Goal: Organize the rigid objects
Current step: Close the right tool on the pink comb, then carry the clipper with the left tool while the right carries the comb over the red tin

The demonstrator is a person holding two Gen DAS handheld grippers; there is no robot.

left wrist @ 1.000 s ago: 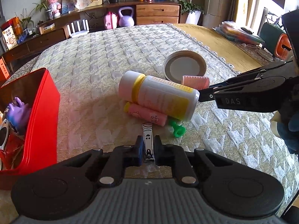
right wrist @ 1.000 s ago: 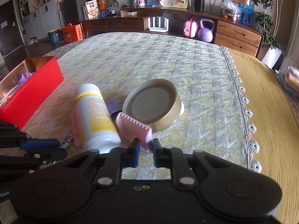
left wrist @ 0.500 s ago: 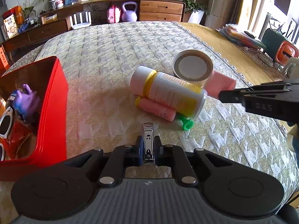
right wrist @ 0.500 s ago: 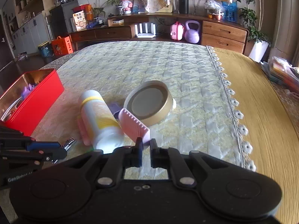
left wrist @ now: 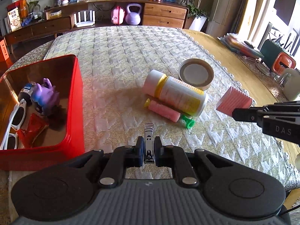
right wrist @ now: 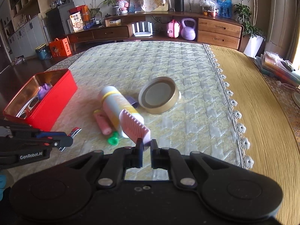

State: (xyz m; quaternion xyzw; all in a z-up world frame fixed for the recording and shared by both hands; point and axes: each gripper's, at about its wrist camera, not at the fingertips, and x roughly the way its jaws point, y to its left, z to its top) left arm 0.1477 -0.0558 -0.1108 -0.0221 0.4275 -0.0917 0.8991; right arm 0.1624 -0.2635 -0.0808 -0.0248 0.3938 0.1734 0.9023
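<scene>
Two tongs in view, each clamped on one item. Left tongs (left wrist: 149, 151) closed on one metal nail clipper (left wrist: 148, 142), held off the cloth, tip pointing forward. Right tongs (right wrist: 146, 151) pinched on the end of one pink ribbed comb (right wrist: 134, 126), lifted clear above the pile.

One red tin box (left wrist: 77, 101) at the left on the quilted cloth (left wrist: 121, 52), lid off. Inside: one purple toy figure (left wrist: 44, 94), one pair of white-framed sunglasses (left wrist: 16, 120), one red wrapper (left wrist: 31, 131); further contents too dim to count.

Loose on the cloth, well apart from the box: one white bottle with yellow band (left wrist: 176, 92) lying on its side, resting against one pink tube (left wrist: 163, 109) below it; one green cap-like piece (left wrist: 188, 121) at the tube's end; one round gold-rimmed lid (left wrist: 196, 74) just behind the bottle; one small purple item (right wrist: 132, 101) partly hidden between bottle and lid.

Cloth's lace edge (right wrist: 232, 101) runs along the right side, bare wooden worktop (right wrist: 262, 103) beyond it. Open cloth between box and pile; wide open stretch behind the pile toward the far edge
</scene>
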